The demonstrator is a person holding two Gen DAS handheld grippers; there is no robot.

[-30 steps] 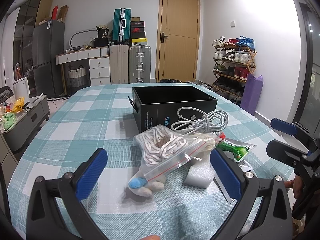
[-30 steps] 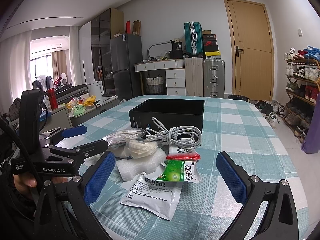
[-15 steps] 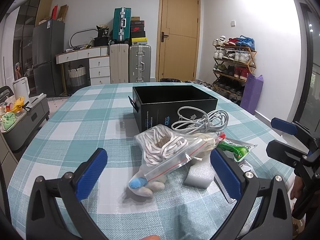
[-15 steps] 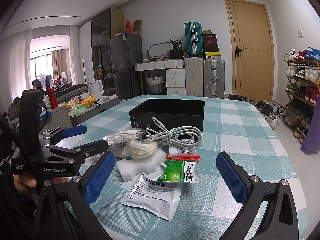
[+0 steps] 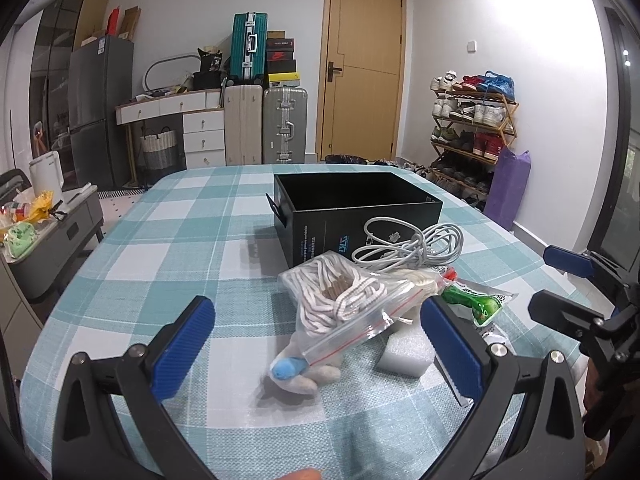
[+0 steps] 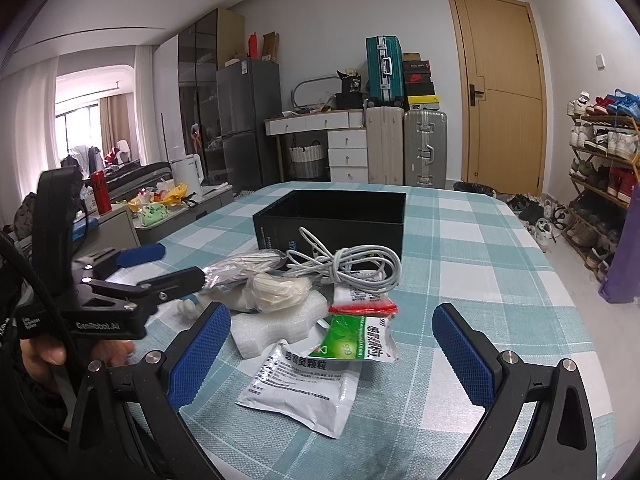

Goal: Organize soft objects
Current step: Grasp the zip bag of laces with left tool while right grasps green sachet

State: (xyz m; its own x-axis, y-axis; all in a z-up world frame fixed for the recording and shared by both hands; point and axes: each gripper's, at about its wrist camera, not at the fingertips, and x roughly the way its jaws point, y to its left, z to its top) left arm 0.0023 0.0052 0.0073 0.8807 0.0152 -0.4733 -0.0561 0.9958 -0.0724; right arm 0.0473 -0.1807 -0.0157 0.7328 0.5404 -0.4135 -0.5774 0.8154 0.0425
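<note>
A pile of soft things lies on the checked tablecloth before an open black box (image 5: 356, 208). It holds a zip bag of white rope (image 5: 340, 300), a small plush toy with a blue tip (image 5: 296, 372), a white foam block (image 5: 406, 352), a coiled white cable (image 5: 412, 244), a green sachet (image 6: 356, 340), a white sachet (image 6: 300, 384) and a red-edged packet (image 6: 362, 300). My left gripper (image 5: 320, 348) is open around the near side of the rope bag and toy, above the cloth. My right gripper (image 6: 332, 360) is open over the sachets.
The table's right edge is near the right gripper. Beyond the table stand suitcases (image 5: 264, 120), a desk with drawers, a fridge, a shoe rack (image 5: 472, 128) and a purple bag. A low cabinet with clutter (image 5: 36, 224) stands left of the table.
</note>
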